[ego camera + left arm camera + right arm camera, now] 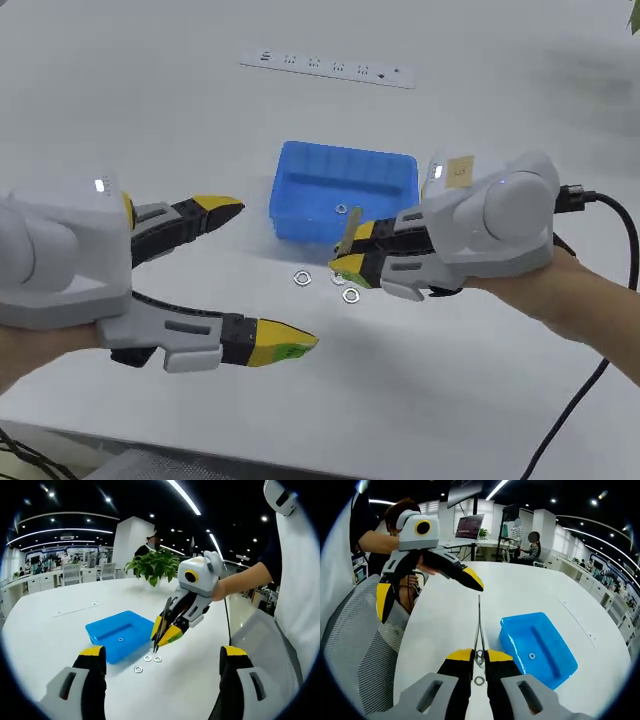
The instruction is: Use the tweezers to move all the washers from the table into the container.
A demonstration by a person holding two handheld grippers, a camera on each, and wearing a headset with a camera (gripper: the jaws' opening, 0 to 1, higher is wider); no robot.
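Lower left, the yellow-tipped left claw (pixel 265 275) gapes wide; the right claw (pixel 352 252) clamps slim metal tweezers (pixel 479 622) over small steel washers (pixel 303 278) beside a blue plastic container (pixel 300 200).

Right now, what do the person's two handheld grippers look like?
The left gripper and right gripper match: rounded white housings, black jaws ending in pointed yellow tips. The left one has a green patch on one tip. The right one carries a yellowish label on top and a black cable at its rear.
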